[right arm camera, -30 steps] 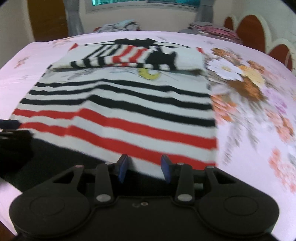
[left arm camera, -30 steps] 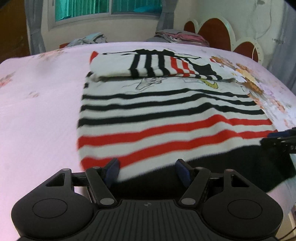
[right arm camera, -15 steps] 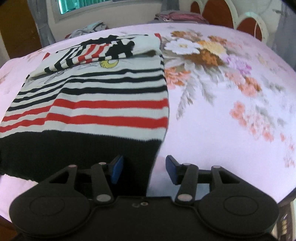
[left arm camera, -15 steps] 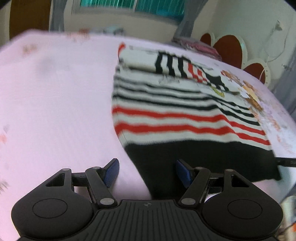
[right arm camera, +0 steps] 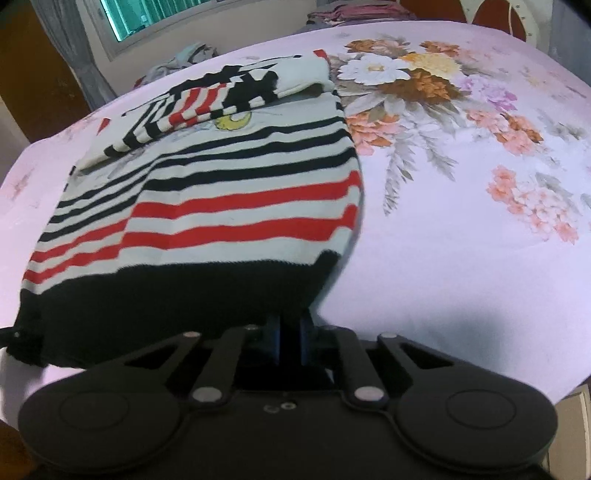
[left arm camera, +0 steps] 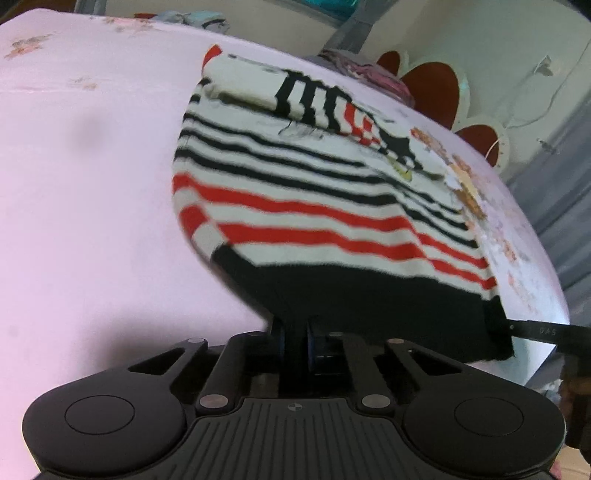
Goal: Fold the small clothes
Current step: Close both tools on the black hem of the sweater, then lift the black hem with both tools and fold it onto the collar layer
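Observation:
A small striped sweater (left arm camera: 314,206) (right arm camera: 221,206), white with black and red stripes and a black hem band, lies on a pink bed. Its sleeves are folded across the chest at the far end. In the left wrist view my left gripper (left arm camera: 294,341) is shut on the hem's near left corner, black cloth pinched between the blue pads. In the right wrist view my right gripper (right arm camera: 290,341) is shut on the hem's near right corner. The hem sags between the two grips. The right gripper's tip also shows at the far corner (left arm camera: 532,330) in the left wrist view.
The pink bedsheet (left arm camera: 92,184) has a large flower print (right arm camera: 424,85) to the right of the sweater. Piles of other clothes (left arm camera: 369,72) (right arm camera: 177,59) lie at the bed's far side, near a scalloped headboard (left arm camera: 432,85) and a window (right arm camera: 147,18).
Both grippers went from open to shut on the black hem corners. Each one slid outward along the hem to its corner, and the hem now lifts a little off the bed.

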{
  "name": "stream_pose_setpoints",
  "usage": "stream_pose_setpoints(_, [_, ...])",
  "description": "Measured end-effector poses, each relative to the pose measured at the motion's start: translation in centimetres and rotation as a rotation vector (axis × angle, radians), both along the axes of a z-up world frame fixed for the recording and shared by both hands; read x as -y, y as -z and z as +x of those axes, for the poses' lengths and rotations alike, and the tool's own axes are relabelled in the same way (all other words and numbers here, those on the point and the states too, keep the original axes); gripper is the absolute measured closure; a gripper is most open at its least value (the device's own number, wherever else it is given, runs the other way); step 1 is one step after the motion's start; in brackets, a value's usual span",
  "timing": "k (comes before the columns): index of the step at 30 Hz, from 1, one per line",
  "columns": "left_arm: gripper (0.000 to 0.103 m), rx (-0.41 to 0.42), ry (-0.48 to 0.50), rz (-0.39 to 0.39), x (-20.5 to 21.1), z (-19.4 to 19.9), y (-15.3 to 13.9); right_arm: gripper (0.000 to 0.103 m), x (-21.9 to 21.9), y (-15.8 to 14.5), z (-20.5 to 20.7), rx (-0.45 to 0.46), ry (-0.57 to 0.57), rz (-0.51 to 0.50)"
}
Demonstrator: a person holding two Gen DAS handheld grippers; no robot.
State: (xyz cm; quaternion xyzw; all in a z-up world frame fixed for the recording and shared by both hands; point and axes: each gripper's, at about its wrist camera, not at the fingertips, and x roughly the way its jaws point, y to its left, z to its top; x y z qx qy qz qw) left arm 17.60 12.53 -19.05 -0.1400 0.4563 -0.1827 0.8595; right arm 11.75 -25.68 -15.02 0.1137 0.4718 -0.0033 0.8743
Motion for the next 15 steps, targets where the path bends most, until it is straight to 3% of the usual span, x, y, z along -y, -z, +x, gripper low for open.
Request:
stream_pose_setpoints(8, [0.093,0.164,-0.004,-0.049,0.4,4.1,-5.5,0.094,0.7,-5.0,2.7,0.160,-0.054,0.048])
stream_pose_setpoints(15, [0.093,0.261,-0.065,-0.117,1.2,11.8,-8.6,0.094,2.3,-8.5,9.8,0.288,-0.077,0.065])
